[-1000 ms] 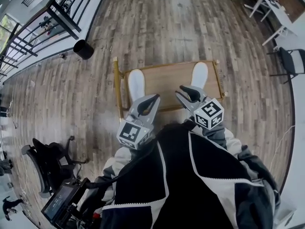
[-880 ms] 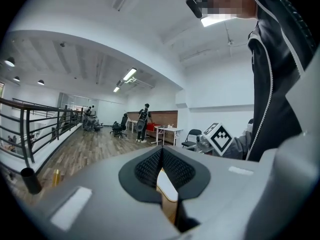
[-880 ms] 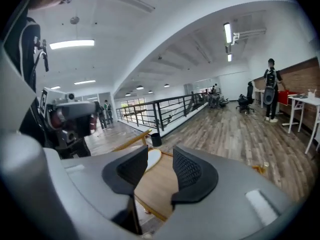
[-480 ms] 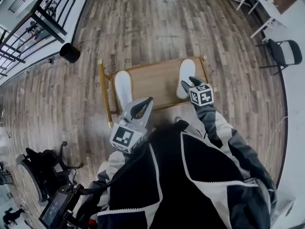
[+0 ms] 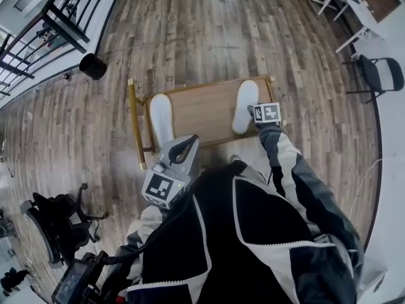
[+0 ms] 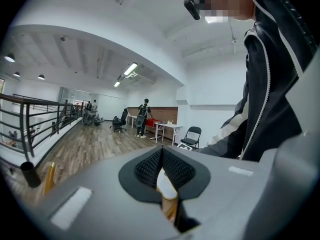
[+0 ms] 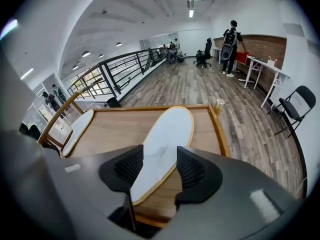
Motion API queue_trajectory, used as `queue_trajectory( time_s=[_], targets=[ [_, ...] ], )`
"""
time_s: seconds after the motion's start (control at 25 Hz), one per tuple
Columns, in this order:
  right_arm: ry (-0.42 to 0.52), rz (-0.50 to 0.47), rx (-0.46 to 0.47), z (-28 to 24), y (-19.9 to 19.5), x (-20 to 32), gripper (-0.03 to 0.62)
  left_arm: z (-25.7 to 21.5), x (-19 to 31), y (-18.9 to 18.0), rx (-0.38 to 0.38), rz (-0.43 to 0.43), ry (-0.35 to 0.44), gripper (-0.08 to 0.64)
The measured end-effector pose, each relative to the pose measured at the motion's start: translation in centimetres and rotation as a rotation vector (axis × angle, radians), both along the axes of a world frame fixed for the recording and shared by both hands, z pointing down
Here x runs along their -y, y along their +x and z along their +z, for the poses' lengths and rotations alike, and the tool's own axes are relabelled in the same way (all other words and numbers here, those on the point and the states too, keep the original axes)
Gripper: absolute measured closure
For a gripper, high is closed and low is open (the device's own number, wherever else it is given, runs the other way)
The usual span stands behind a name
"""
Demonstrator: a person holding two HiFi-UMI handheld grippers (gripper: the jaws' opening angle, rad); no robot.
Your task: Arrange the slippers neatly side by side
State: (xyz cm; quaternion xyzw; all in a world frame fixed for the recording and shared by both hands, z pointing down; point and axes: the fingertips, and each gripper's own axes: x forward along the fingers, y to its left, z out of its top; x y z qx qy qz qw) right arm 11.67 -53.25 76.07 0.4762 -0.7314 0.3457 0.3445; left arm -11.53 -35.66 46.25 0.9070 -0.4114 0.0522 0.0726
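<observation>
**Head view and both claw views.**

*Left:* the left slipper (image 5: 161, 116) lies flat along the left end of the low wooden tabletop (image 5: 202, 109). The left claw (image 5: 190, 141) is held near the body, clear of the tabletop. Its jaws are pressed together with nothing between them.

*Right:* the right slipper (image 5: 245, 105) lies at the opposite end, well apart from its mate and at a slight angle to it. The right claw (image 7: 159, 159) tips downward over its near end. Its jaws have just been opening and stand wide. The slipper's near end shows in the gap, and neither pad presses on it.

*Handling (judged):* the slippers look thin, flat, light and soft. They would likely bend when lifted by one end and slide easily on the smooth wood. The narrow near end, pinched across its width at the tan rim, seems the readiest hold. A grip nearer mid-length would probably sag less.
</observation>
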Motion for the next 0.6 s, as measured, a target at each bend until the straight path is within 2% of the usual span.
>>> queue_trajectory(
  time_s=[0.32, 0.36, 0.4, 0.6],
  targets=[
    [-0.037, -0.043, -0.015, 1.9, -1.0, 1.5, 0.398, 1.0, -0.1, -1.6, 0.012, -0.057, -0.031, 0.54],
    [-0.044, -0.046, -0.003, 2.0, -1.2, 1.5, 0.442, 1.1, -0.1, -1.8, 0.015, -0.063, -0.032, 0.541],
    [-0.056, -0.053, 0.009, 2.1, -1.5, 1.3, 0.571, 1.3, 0.0, -2.0, 0.016, -0.069, -0.032, 0.54],
    [-0.053, -0.047, 0.021, 2.1, -1.9, 1.4, 0.574, 1.4, 0.3, -2.6, 0.017, -0.082, -0.038, 0.541]
  ],
)
